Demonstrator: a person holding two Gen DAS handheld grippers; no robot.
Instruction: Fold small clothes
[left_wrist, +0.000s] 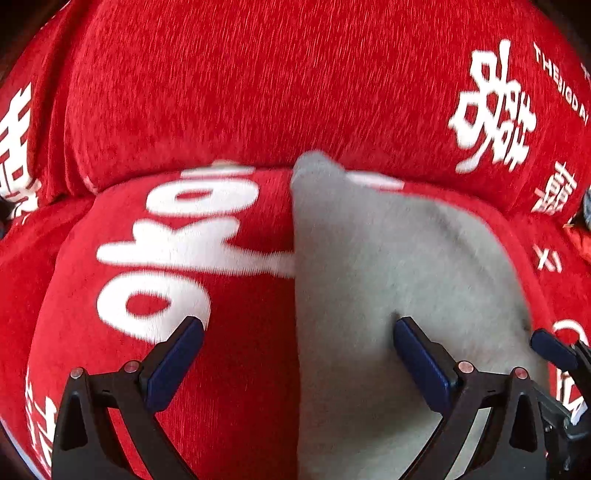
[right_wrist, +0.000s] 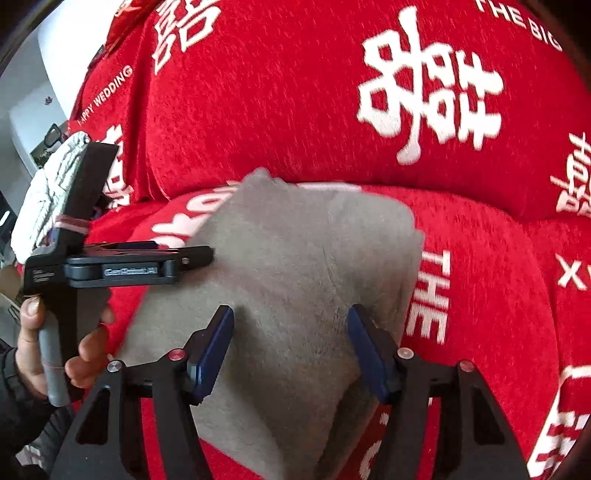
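You are working over the red sofa cover (right_wrist: 280, 110), where the grey garment (right_wrist: 295, 266) is lying folded on the seat cushion. Your right gripper (right_wrist: 291, 350) and left gripper (left_wrist: 299, 365) are both hovering with jaws apart, holding nothing; be pressing the fold flat and squaring its edges before regripping.

My left gripper (left_wrist: 297, 363): 2 blue-padded fingers (left_wrist: 173, 365) spread wide, angled steeply down, nothing clamped. My right gripper (right_wrist: 291, 354): jaws parted, pads (right_wrist: 210, 354) clear of any grip, tilted down. Left hand (right_wrist: 55, 354): bare fingers wrapped round its gripper's handle.
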